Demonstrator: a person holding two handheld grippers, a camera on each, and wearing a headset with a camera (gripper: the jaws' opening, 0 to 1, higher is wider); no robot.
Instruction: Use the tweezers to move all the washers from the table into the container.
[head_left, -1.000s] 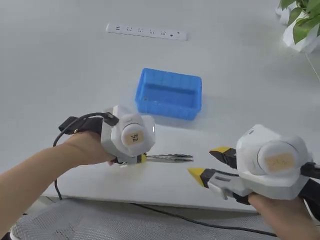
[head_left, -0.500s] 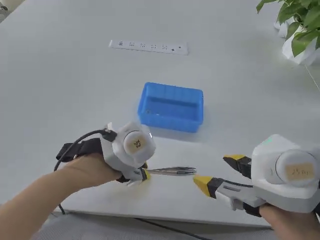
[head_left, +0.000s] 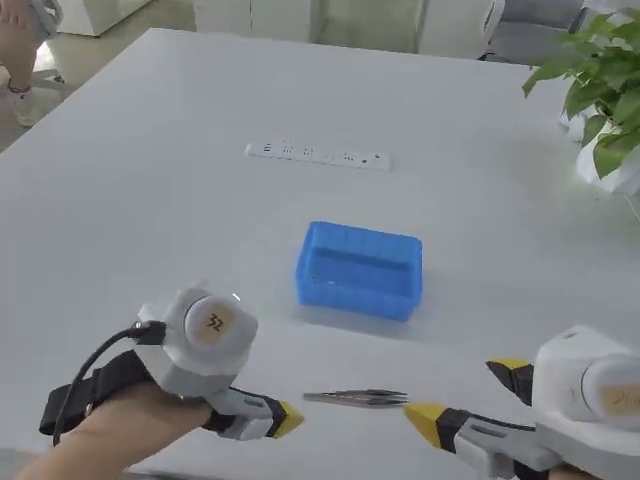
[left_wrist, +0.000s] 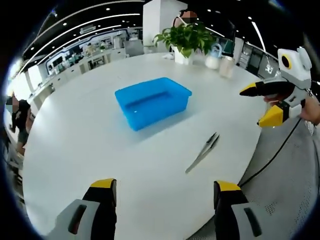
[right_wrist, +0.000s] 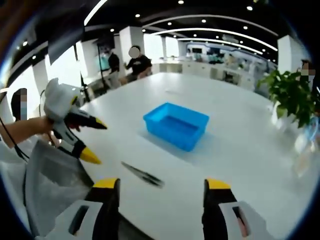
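While both sets of jaws are standing spread and empty, the tweezers (head_left: 355, 398) are lying flat on the near side of the blue container (head_left: 355, 298), long axis running along its front wall, between the left gripper (left_wrist: 165, 186) and the right gripper (head_left: 462, 392), neither sitting clearly nearer. The left gripper's round label (head_left: 214, 322) is reading "32".

The only thing I can actually read is a number, looks like 32, on the round tan sticker (head_left: 213, 322) on the back of the left tongs (head_left: 286, 420), down-left of the blue container (head_left: 355, 298). The right tongs (head_left: 467, 392), down-right of the container, carry a similar label (head_left: 612, 396), but its print is too blurry. The power strip (head_left: 318, 155) beyond the container has marks too tiny to read.
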